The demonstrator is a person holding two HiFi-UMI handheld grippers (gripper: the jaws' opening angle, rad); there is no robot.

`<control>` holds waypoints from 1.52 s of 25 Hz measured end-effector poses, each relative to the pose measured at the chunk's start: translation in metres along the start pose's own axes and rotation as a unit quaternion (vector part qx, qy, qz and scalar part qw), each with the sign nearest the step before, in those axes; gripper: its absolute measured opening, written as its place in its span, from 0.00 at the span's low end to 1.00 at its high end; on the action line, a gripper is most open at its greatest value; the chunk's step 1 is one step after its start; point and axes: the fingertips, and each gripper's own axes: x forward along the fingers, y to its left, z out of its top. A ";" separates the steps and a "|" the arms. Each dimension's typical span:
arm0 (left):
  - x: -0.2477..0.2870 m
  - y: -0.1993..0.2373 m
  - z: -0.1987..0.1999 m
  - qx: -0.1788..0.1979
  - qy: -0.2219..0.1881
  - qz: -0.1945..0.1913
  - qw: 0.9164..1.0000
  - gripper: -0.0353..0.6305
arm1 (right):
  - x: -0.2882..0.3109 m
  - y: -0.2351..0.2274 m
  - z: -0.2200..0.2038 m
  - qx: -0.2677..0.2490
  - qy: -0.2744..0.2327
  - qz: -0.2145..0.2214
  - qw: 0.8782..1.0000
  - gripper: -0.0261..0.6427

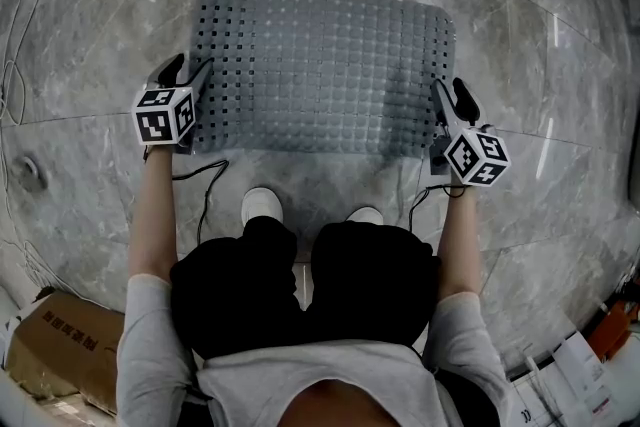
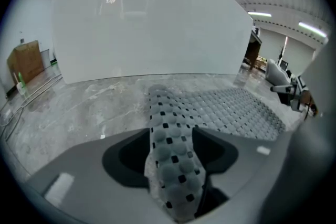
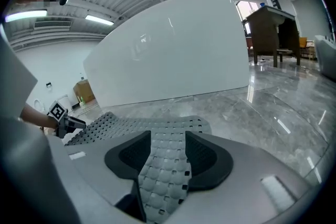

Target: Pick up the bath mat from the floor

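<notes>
The grey bath mat (image 1: 320,65), studded and full of square holes, lies spread on the marble floor ahead of the person's feet. My left gripper (image 1: 190,75) is at the mat's left edge and my right gripper (image 1: 450,95) is at its right edge. In the left gripper view a raised strip of the mat (image 2: 170,128) runs between the jaws of the left gripper (image 2: 170,152), which stand wide apart. In the right gripper view the mat's edge (image 3: 163,165) lies face-up in the gap of the right gripper (image 3: 168,155), also spread; I see no pinch.
A tall white panel (image 2: 152,23) stands beyond the mat's far side. A cardboard box (image 1: 65,350) sits at the lower left and papers (image 1: 570,375) at the lower right. A round floor drain (image 1: 28,173) is at the left. Gripper cables (image 1: 205,180) trail near the white shoes (image 1: 262,205).
</notes>
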 end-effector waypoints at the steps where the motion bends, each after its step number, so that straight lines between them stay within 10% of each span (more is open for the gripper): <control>1: 0.001 0.000 -0.002 -0.001 0.002 0.001 1.000 0.44 | 0.001 -0.004 -0.004 0.003 0.005 -0.005 1.000 0.35; 27: 0.024 0.009 -0.034 -0.034 0.041 -0.011 0.999 0.52 | 0.029 -0.054 -0.094 0.046 0.108 -0.077 0.990 0.55; 38: 0.025 -0.003 -0.034 -0.037 0.057 -0.007 0.998 0.37 | 0.039 -0.033 -0.093 0.022 0.132 -0.048 0.990 0.31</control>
